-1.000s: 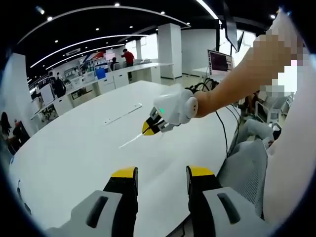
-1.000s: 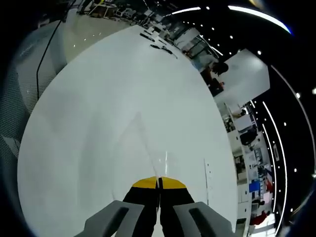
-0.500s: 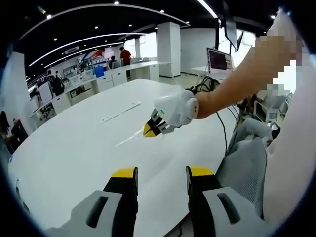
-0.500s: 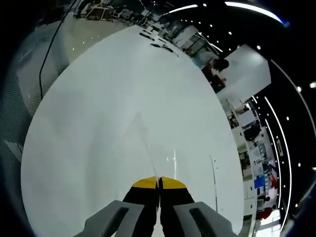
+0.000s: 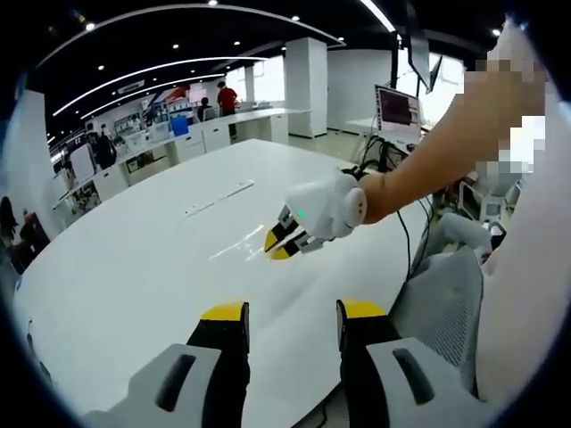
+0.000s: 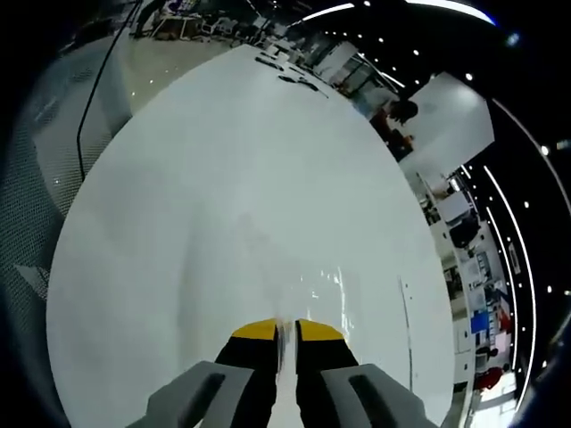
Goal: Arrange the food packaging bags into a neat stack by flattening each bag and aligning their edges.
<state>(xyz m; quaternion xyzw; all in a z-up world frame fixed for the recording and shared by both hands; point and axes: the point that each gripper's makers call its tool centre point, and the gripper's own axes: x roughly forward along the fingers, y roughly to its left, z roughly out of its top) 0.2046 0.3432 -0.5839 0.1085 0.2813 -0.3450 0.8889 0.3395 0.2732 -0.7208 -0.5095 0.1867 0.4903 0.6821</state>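
A thin clear food bag (image 5: 237,242) lies flat on the white table (image 5: 125,267), showing mostly as glints. In the left gripper view my right gripper (image 5: 284,245), held by a person's hand, points down at the bag's near end. In the right gripper view the bag (image 6: 319,283) stretches away from my right gripper (image 6: 286,332). Its yellow-tipped jaws stand a narrow gap apart, with the bag's pale edge in the gap. My left gripper (image 5: 292,312) hovers open and empty over the table's near edge, short of the bag.
A long flat strip (image 5: 219,198) lies farther out on the table. A grey mesh chair (image 5: 446,285) and a black cable (image 5: 406,234) sit at the table's right edge. A monitor (image 5: 397,111) and people at desks are behind.
My right gripper has come lower and nearer the table edge. Its jaws, pressed together before, now stand slightly apart. The bag lies flatter on the table. The left gripper has stayed put.
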